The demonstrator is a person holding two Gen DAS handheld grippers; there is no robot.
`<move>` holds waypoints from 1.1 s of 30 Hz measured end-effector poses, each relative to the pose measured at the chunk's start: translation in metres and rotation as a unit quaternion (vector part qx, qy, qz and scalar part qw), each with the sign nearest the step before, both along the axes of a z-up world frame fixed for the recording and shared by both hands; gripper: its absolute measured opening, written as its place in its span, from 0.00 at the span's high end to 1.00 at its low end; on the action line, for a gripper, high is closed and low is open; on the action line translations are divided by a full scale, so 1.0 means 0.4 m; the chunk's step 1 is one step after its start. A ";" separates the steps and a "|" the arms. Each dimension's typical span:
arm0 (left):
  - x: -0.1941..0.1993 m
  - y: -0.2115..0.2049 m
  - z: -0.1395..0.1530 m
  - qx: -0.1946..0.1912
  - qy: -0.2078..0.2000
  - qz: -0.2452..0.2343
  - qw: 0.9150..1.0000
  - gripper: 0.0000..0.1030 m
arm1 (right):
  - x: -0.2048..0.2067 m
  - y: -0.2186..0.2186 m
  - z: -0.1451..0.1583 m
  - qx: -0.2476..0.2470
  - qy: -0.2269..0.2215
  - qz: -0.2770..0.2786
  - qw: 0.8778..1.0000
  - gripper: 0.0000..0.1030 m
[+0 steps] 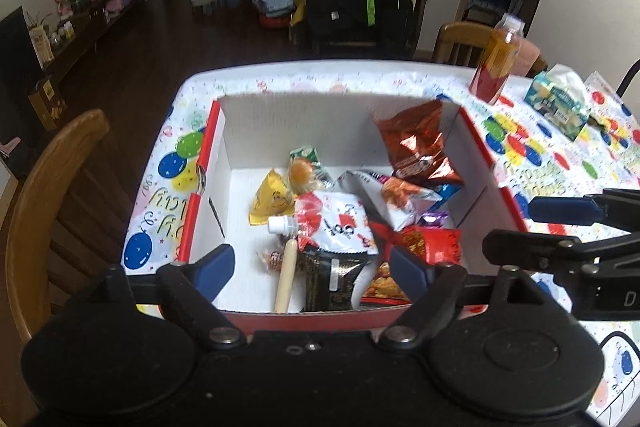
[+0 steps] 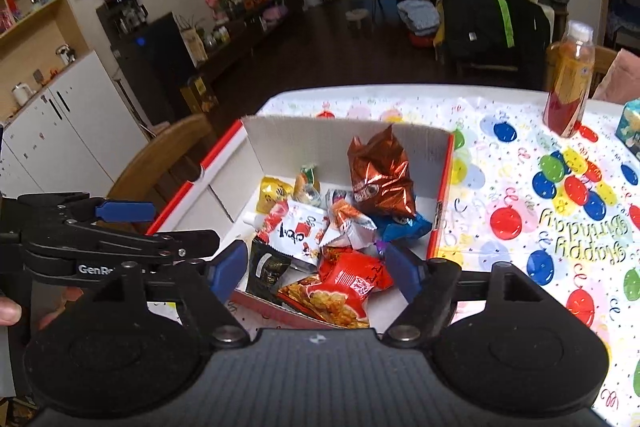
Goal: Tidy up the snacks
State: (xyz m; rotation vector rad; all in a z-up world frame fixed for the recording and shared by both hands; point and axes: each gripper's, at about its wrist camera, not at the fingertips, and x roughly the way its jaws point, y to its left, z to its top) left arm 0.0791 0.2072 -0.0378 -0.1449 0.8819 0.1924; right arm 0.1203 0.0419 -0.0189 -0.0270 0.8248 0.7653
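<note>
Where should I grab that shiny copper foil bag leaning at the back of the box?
Probably pinch the crinkled top seal of the copper foil bag, coming from above. It stands nearly upright against the cardboard box's back wall, so the flat top edge is free, while other snack packets crowd its base.

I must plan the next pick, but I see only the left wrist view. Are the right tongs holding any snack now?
Observer: No. The right tongs stand open, with nothing between the pads.
Operator: What lies ahead of them?
Observer: A red packet, at the near end of the box, shows between the two pads in the right wrist view.
</note>
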 end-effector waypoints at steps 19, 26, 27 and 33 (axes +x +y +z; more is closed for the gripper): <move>-0.096 -0.060 0.109 0.014 -0.080 0.011 0.997 0.01 | -0.050 -0.099 0.059 0.044 -0.041 -0.020 0.998 0.10; -0.120 -0.092 0.142 0.034 -0.094 0.008 0.995 0.00 | -0.066 -0.130 0.075 0.052 -0.042 -0.028 0.997 0.08; -0.122 -0.096 0.145 0.034 -0.095 0.007 0.995 0.00 | -0.068 -0.133 0.077 0.051 -0.043 -0.030 0.997 0.08; -0.136 -0.109 0.165 0.032 -0.098 0.008 0.995 0.00 | -0.079 -0.150 0.089 0.054 -0.040 -0.046 0.997 0.07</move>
